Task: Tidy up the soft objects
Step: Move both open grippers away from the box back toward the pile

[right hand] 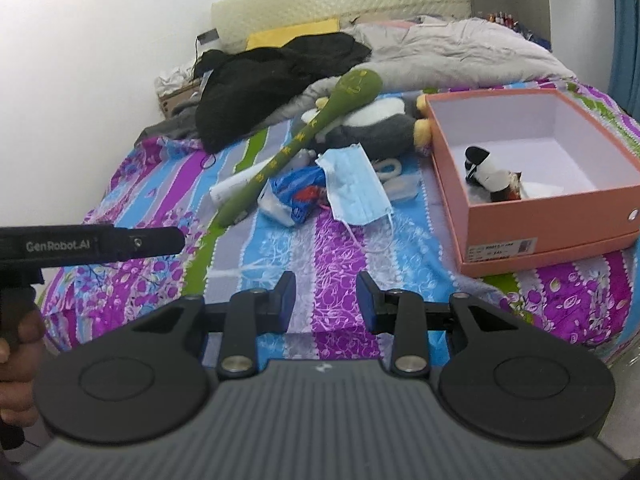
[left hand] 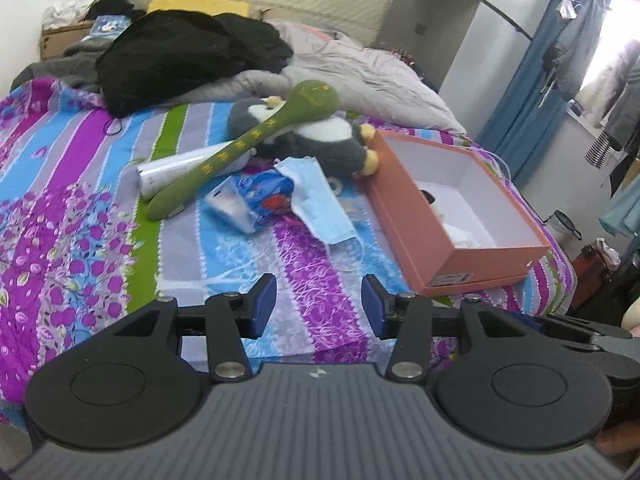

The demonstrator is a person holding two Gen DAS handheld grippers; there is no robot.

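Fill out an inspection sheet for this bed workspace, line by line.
Surface: striped floral bedsheet, rumpled grey quilt at the head.
Job's things: grey plush toy under a green plush stick; small black-and-white toy inside the open orange box.
Clutter: blue face mask, blue packet, white tube, black garment.
Grippers: left gripper and right gripper open, empty, above the sheet.
Cables: nothing seen.
Surroundings: blue curtain, hanging clothes.
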